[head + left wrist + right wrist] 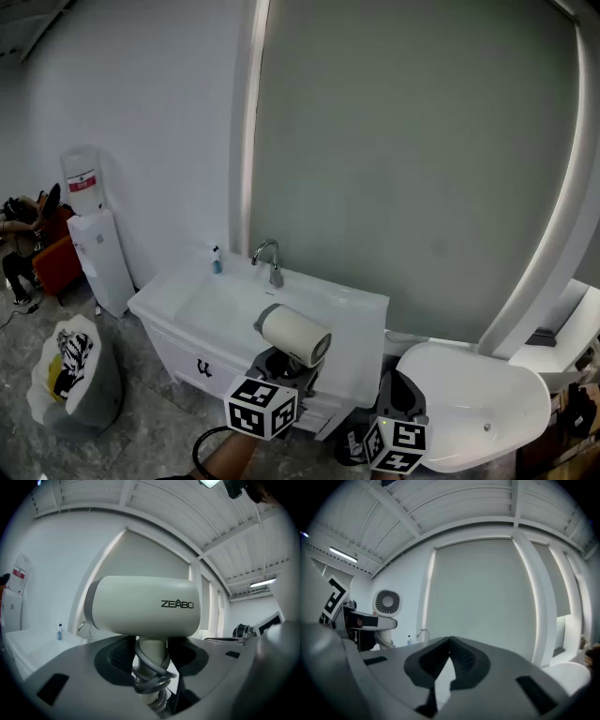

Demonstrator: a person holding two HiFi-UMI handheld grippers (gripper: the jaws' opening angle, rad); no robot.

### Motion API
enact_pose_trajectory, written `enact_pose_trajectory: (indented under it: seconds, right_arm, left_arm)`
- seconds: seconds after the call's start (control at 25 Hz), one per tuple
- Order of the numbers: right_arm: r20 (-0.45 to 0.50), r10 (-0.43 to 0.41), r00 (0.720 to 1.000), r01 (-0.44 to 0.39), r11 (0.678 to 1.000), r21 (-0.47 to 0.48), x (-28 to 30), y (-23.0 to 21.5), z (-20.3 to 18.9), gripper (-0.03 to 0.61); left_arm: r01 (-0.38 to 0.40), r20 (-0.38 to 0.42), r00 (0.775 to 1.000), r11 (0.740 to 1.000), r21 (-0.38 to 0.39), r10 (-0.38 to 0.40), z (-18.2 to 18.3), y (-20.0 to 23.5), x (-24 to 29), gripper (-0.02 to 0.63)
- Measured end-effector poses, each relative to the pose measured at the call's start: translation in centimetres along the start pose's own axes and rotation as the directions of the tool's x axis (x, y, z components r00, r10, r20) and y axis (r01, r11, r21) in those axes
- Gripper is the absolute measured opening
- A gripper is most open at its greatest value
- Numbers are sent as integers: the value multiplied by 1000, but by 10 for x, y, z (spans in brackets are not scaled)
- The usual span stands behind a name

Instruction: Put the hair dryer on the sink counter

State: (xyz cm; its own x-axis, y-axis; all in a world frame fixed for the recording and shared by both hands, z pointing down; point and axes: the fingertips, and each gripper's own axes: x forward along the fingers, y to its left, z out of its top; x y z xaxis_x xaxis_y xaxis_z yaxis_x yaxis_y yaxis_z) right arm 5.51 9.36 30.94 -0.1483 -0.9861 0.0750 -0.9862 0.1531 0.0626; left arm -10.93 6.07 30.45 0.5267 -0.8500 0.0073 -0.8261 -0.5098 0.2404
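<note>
A cream hair dryer (295, 336) with a grey rear band hangs in front of the white sink counter (352, 314), level with its near edge. My left gripper (287, 362) is shut on its handle, round which the grey cord is wound. In the left gripper view the hair dryer (140, 606) fills the middle, barrel lying sideways above the jaws, and its handle stands between the pads of my left gripper (151, 652). My right gripper (401, 394) is lower right, jaws together and empty. In the right gripper view my right gripper (450, 641) is shut, and the hair dryer (386, 603) shows its grille at the left.
A chrome faucet (270, 261) and a small blue bottle (217, 260) stand at the back of the counter under a large mirror. A white toilet (473, 403) is to the right. A water dispenser (94, 234), a bagged bin (73, 370) and a seated person (23, 239) are at the left.
</note>
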Motion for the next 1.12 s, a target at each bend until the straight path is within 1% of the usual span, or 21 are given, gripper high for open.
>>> enact_pose_trajectory:
  seconds: [0.28,0.48,0.6,0.92,1.12]
  right_arm:
    - [-4,-1,1000,1,1000,-4,2,6,-3,20]
    - [10,-7,1000,7,1000,15,2,10,-4,21]
    - [11,-20,1000,20,1000,2,2,15,-2,21]
    - [-6,-52,999,52,999,-7,-4,45,-11,21]
    - [-12,-68,998,68,998,-7,-1,45,-15,21]
  left_arm:
    - [3,-7,1000,1000,-2,-3,-1,5,-2,213]
    - [6,-8,1000,1000,-8,-6,-1,11,-4,213]
    - [19,-13,1000,1000,-14,-19,0,14,-5,212]
    - [66,-13,998,998,-22,-66,2,30,-19,213]
    - [81,-15,997,996,-30,-82,0,35,-16,213]
